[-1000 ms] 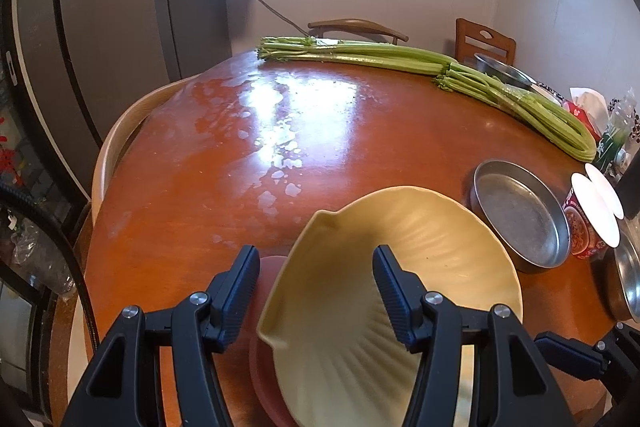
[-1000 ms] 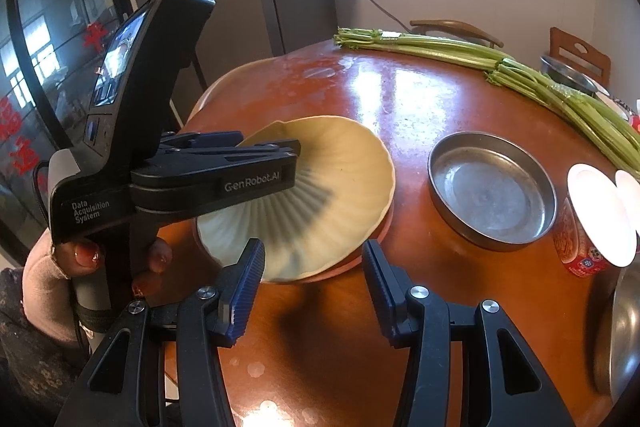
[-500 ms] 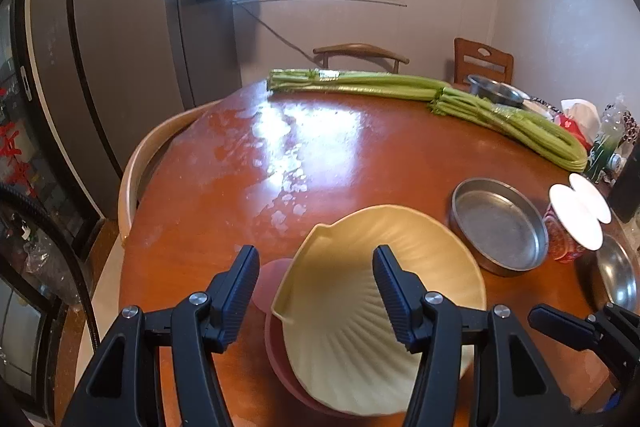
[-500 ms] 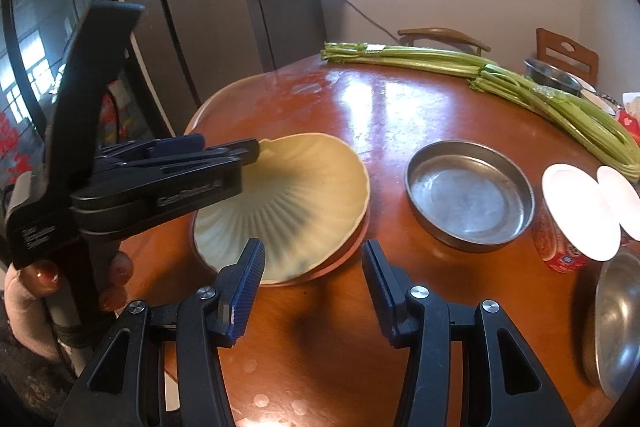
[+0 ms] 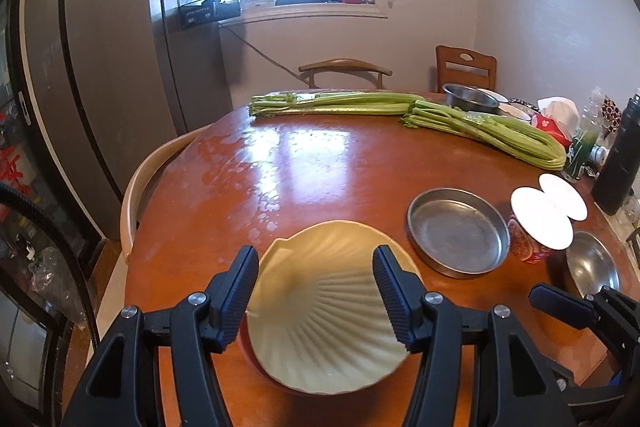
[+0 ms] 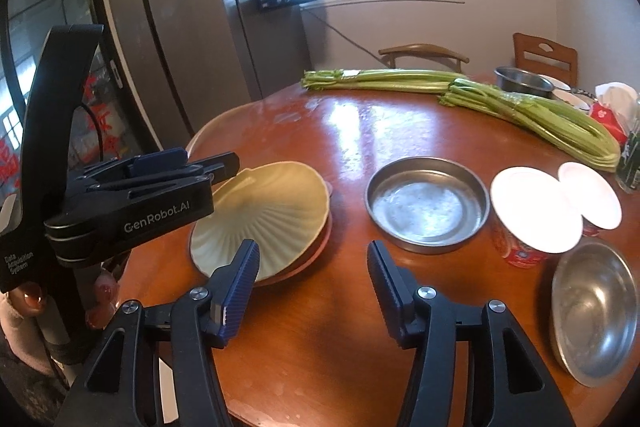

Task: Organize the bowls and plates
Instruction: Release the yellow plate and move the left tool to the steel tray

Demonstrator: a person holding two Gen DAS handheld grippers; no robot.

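A cream shell-shaped plate (image 5: 320, 311) lies on a pink plate (image 6: 316, 247) near the table's front left edge; it also shows in the right wrist view (image 6: 264, 215). A flat steel pan (image 5: 458, 231) sits to its right (image 6: 428, 205). A steel bowl (image 6: 594, 307) lies at the front right. My left gripper (image 5: 316, 295) is open and empty, raised above the cream plate. My right gripper (image 6: 312, 283) is open and empty above bare table between the plates and the steel bowl.
Two white-lidded red cups (image 6: 536, 211) stand right of the steel pan. Long celery bunches (image 5: 400, 107) lie across the far side of the round wooden table (image 5: 320, 163). Another steel bowl (image 5: 470, 99), tissues and a dark bottle (image 5: 616, 155) are at the far right.
My left gripper has lifted up and back from the cream plate, which now lies flat on the pink plate. My right gripper has also risen and drawn back.
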